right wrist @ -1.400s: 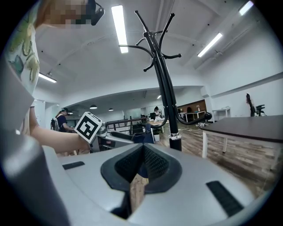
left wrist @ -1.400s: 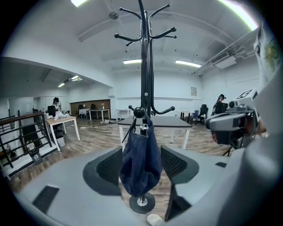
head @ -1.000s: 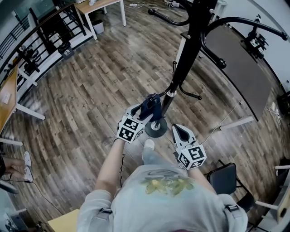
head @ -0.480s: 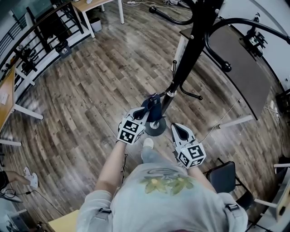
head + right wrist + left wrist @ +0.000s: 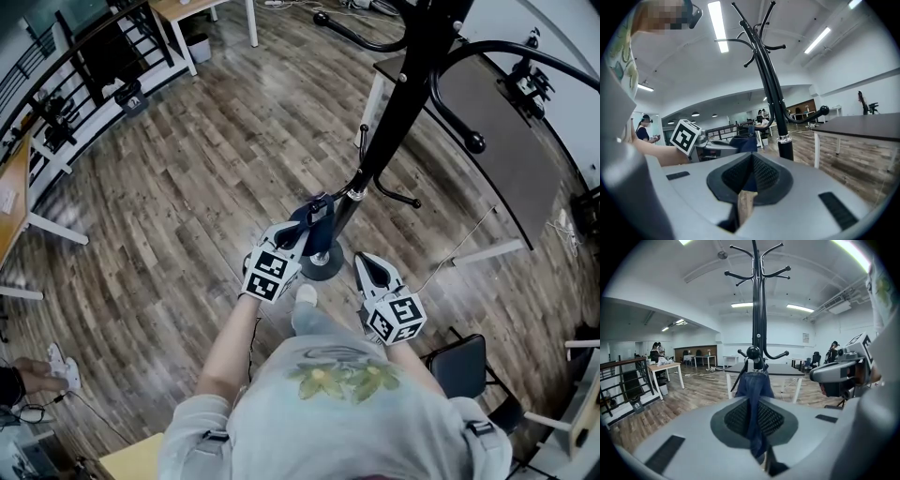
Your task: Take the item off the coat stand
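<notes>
A black coat stand (image 5: 394,122) rises from a round base (image 5: 323,267) on the wood floor just in front of me. A dark blue cloth item (image 5: 312,217) hangs from one of its low hooks. My left gripper (image 5: 302,234) is shut on that cloth; in the left gripper view the blue fabric (image 5: 753,387) runs down between the closed pads of the gripper (image 5: 754,404), with the stand (image 5: 758,310) straight behind. My right gripper (image 5: 367,265) hangs to the right of the base, shut with nothing in it (image 5: 751,161); the stand's pole (image 5: 774,103) is ahead of it.
A dark-topped table (image 5: 497,122) stands right of the stand, and a black chair (image 5: 469,366) is at my right side. A black railing (image 5: 84,66) and light wooden tables (image 5: 202,11) line the left and far side. A person's hand (image 5: 19,380) shows at lower left.
The left gripper's jaws have closed in on the blue cloth. Both grippers have barely shifted; the right one stays shut.
</notes>
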`<action>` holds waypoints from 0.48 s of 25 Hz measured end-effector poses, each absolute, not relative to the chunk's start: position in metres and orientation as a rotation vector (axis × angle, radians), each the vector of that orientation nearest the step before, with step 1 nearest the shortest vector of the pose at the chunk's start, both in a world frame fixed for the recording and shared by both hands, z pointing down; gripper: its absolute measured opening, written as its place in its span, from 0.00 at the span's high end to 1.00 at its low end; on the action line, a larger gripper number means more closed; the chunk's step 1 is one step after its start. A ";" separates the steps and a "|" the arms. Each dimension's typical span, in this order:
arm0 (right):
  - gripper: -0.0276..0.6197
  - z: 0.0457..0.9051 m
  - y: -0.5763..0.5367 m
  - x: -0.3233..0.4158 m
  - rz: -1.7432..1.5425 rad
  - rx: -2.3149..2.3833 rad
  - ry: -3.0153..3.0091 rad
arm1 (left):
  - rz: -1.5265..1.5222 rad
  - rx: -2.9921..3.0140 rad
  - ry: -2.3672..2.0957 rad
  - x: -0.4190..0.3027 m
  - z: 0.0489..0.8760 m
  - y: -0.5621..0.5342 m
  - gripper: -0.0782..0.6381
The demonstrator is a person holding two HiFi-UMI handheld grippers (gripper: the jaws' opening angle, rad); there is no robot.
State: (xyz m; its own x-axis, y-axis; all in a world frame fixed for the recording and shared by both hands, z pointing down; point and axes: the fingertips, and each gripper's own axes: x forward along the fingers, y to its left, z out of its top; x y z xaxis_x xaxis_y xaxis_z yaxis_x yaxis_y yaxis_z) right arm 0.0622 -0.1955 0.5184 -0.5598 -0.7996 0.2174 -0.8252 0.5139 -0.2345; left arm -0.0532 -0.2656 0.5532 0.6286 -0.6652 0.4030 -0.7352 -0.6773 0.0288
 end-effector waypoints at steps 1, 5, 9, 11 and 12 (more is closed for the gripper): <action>0.95 0.519 -0.196 0.062 0.485 1.432 -2.661 | 0.539 2.657 -1.164 -0.054 0.552 -0.265 0.85; 0.95 0.518 -0.197 0.061 0.491 1.426 -2.663 | 0.515 2.674 -1.170 -0.053 0.539 -0.263 0.85; 0.95 0.519 -0.198 0.062 0.492 1.420 -2.667 | 0.500 2.677 -1.174 -0.052 0.535 -0.262 0.85; 0.95 0.520 -0.196 0.061 0.492 1.418 -2.667 | 0.487 2.679 -1.178 -0.052 0.532 -0.261 0.85; 0.95 0.520 -0.196 0.062 0.492 1.417 -2.666 | 0.480 2.680 -1.181 -0.052 0.530 -0.261 0.85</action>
State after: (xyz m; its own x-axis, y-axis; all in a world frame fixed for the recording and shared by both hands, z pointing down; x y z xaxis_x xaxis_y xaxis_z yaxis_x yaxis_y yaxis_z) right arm 0.0618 -0.1961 0.5198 -0.5680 -0.7929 0.2204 -0.8194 0.5197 -0.2419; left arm -0.0522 -0.2608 0.5303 0.6336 -0.6854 0.3589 -0.7413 -0.6706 0.0281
